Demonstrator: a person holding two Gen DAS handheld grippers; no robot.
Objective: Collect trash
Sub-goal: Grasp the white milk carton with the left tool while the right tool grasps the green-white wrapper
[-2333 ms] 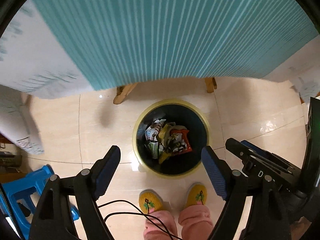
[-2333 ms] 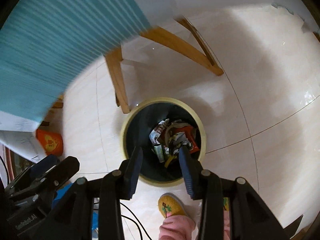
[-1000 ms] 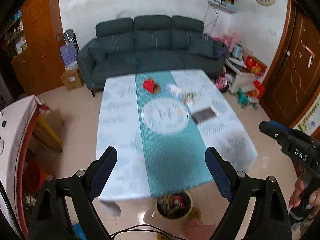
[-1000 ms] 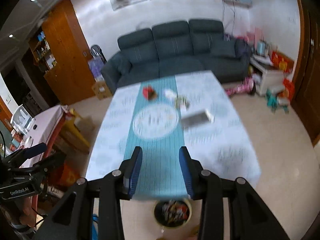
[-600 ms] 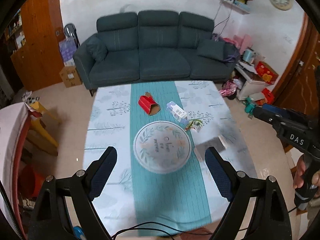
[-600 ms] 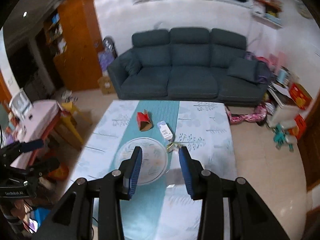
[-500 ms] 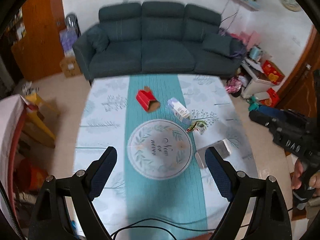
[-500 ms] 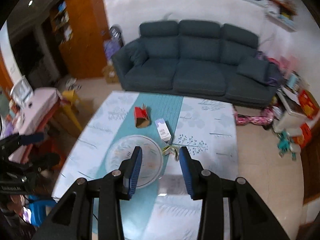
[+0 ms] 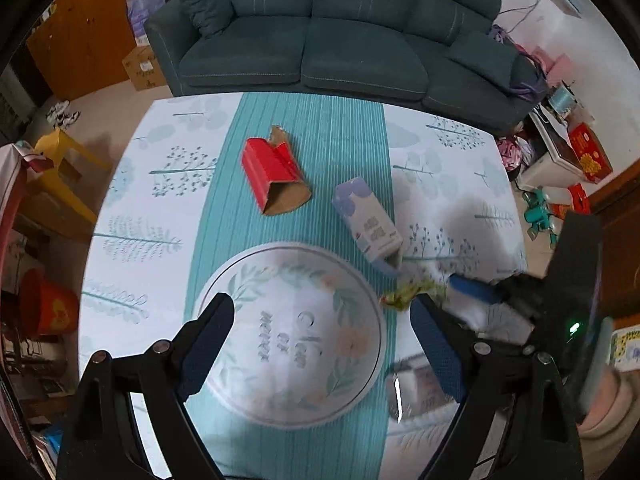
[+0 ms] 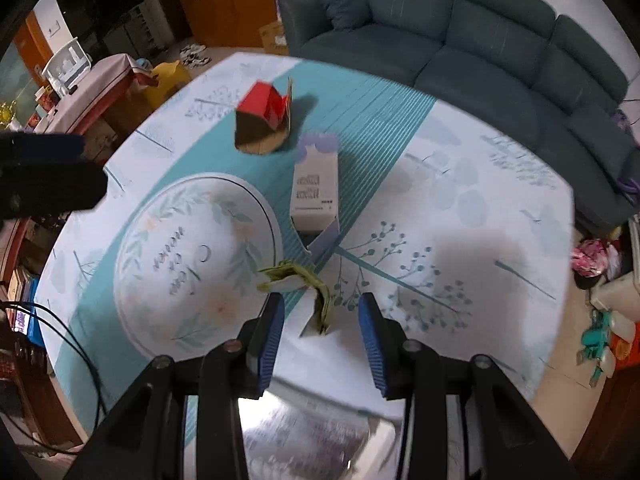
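On the teal runner lie a torn red carton (image 9: 272,176) (image 10: 264,116) and a white and purple carton (image 9: 368,220) (image 10: 314,188). A crumpled green wrapper (image 9: 404,294) (image 10: 304,276) lies just past the round placemat (image 9: 288,340). My right gripper (image 10: 322,308) hangs partly open right over the wrapper. A strip of the wrapper shows between the fingers (image 10: 274,328), and the pads do not press on it. My left gripper (image 9: 320,320) stands wide open above the placemat with nothing between its fingers. The right gripper (image 9: 480,292) shows blurred beside it.
A silver foil bag (image 10: 312,432) (image 9: 416,384) lies on the white printed tablecloth (image 10: 460,216) near me. A dark sofa (image 9: 340,52) stands beyond the table. A yellow stool (image 9: 60,148) and a red bucket (image 9: 44,304) sit on the floor at the left.
Both grippers swung up from the bin under the table, then came down and forward over the tabletop. The cartons and the wrapper now loom much closer. Neither jaw opening changed.
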